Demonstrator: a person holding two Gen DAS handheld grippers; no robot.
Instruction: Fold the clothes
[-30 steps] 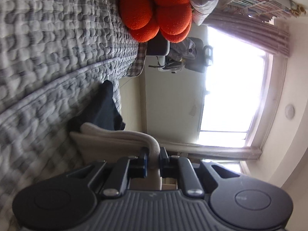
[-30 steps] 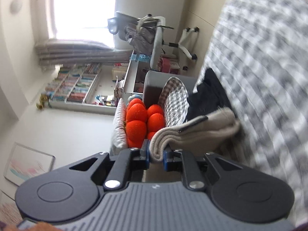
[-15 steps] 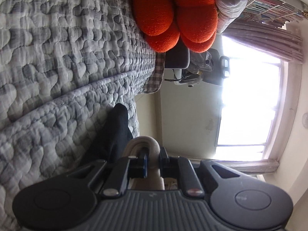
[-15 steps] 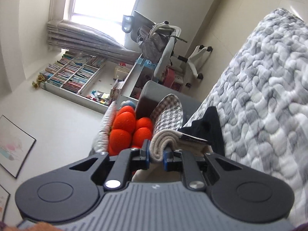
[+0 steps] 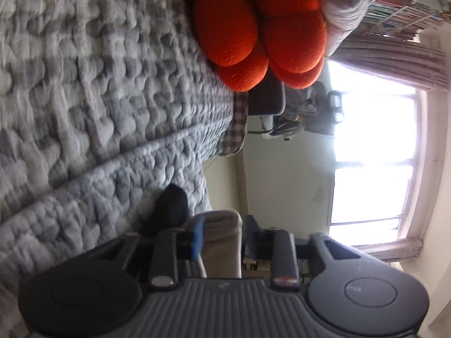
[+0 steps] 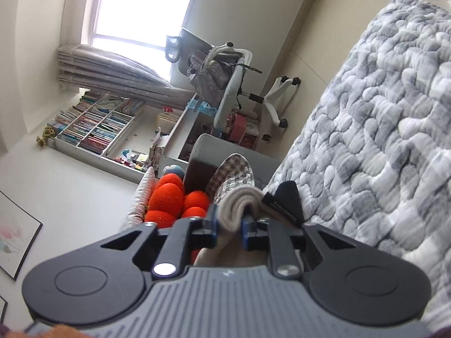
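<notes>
Beige folded cloth [image 5: 222, 239] sits between the 2 fingers of the left claw [image 5: 222, 238] at the lower centre of the left wrist view. The jaws are opening; a gap shows between the cloth and the right-hand pad, and the blue pad on the left side stands at the cloth's edge, so the grip looks released. Just beside the cloth, up and to the left, a black garment [image 5: 170, 207] lies against the grey quilted bed cover [image 5: 98, 98], which fills the left half of that frame. An orange bobbled cushion [image 5: 259, 33] sits at the top centre, with a checked cloth [image 5: 238, 124] below it at the bed's edge, and a bright window [image 5: 372, 152] takes up the right side.

In the right wrist view the right claw [image 6: 229, 226] is at the lower centre, its jaws also opening around the rolled edge of the same beige folded cloth [image 6: 239, 205]. The cloth still fills most of the space between the blue pads; whether they still press it I cannot tell for sure, though they appear to stand just off it. A black garment with a printed label [image 6: 284, 205] lies just to the right of the cloth, on the quilted bed cover [image 6: 380, 126] that spans the right side. An office chair [image 6: 231, 84] stands at the upper centre and a bookshelf [image 6: 95, 124] at the left.
</notes>
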